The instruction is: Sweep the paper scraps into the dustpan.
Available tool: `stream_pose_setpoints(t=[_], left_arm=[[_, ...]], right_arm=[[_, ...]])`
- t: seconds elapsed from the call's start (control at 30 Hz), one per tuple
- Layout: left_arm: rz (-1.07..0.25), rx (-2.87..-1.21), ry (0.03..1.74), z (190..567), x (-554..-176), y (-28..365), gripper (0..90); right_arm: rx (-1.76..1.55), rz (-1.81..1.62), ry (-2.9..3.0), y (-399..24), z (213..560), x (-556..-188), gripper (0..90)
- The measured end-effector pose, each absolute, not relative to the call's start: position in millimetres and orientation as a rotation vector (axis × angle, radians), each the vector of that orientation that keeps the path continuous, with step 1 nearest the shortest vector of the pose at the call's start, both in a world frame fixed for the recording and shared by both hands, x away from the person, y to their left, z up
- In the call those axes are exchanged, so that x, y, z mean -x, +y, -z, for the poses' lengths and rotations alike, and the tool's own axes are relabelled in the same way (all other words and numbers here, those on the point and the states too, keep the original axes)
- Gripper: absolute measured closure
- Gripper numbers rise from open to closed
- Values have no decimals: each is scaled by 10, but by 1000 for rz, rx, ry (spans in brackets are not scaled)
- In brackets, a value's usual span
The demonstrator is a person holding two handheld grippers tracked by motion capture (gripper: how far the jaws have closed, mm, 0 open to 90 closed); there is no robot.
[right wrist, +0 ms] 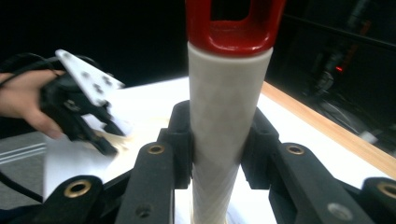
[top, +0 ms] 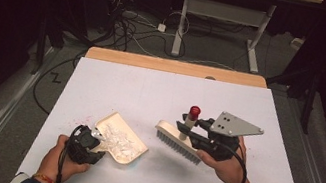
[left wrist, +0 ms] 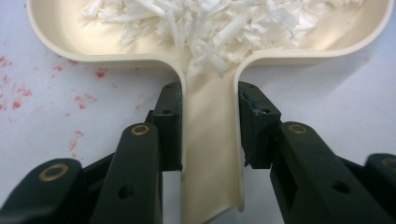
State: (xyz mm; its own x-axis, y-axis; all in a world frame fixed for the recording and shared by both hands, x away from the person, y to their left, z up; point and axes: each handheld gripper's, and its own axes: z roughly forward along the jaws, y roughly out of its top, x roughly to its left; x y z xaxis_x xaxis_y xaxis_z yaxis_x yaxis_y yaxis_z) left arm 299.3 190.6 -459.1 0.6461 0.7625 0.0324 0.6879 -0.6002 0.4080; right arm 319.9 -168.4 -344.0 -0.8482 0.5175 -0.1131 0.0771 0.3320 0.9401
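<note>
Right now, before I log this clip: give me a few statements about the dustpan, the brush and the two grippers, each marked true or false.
1. The left gripper is shut on the dustpan's handle. True.
2. The dustpan is empty. False: white shreds lie heaped in it.
3. The right gripper holds the brush by its bristles. False: its jaws clamp the white handle, below the red end cap.
4. The brush is lifted off the table, bristles angled down. True.
5. The brush rests inside the dustpan. False: it is apart from it, off to the dustpan's right in the high view.
</note>
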Motion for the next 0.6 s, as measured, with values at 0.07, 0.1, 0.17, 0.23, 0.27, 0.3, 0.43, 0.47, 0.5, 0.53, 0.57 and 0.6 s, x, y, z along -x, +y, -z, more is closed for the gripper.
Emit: stream_pose_setpoints(t=[0.07, 0.1, 0.17, 0.23, 0.27, 0.3, 0.43, 0.47, 0.5, 0.53, 0.57, 0.6], left_arm=[[-298, -2497, 1172, 4591, -3005, 1938, 628], [-301, -2491, 1182, 4588, -3009, 1953, 628], [-302, -2474, 1195, 4590, -3025, 1980, 628], [-307, -2468, 1204, 4591, -3035, 1986, 628], [-308, -2466, 1210, 4593, -3043, 1987, 628], [-311, -2466, 1212, 4595, -3048, 1985, 628], [-320, -2460, 1217, 4593, -3075, 1992, 627], [-323, -2460, 1218, 4595, -3084, 1993, 627], [-323, -2458, 1219, 4598, -3089, 1994, 627], [-324, -2455, 1221, 4599, -3095, 1997, 627], [-322, -2453, 1226, 4603, -3104, 1994, 627], [-320, -2454, 1229, 4605, -3107, 1990, 628]], right_arm=[[-561, -1498, 2205, -1793, 3459, -3229, 698], [-573, -1491, 2200, -1832, 3466, -3237, 698], [-595, -1475, 2190, -1931, 3474, -3252, 698], [-619, -1473, 2177, -2041, 3467, -3258, 698], [-622, -1473, 2177, -2074, 3461, -3258, 698], [-630, -1471, 2173, -2129, 3451, -3254, 698], [-659, -1470, 2169, -2327, 3426, -3244, 698], [-669, -1472, 2172, -2366, 3423, -3241, 698], [-680, -1484, 2178, -2430, 3423, -3233, 698], [-686, -1487, 2181, -2465, 3424, -3226, 698], [-691, -1481, 2184, -2508, 3426, -3214, 698], [-699, -1471, 2182, -2562, 3431, -3192, 698]])
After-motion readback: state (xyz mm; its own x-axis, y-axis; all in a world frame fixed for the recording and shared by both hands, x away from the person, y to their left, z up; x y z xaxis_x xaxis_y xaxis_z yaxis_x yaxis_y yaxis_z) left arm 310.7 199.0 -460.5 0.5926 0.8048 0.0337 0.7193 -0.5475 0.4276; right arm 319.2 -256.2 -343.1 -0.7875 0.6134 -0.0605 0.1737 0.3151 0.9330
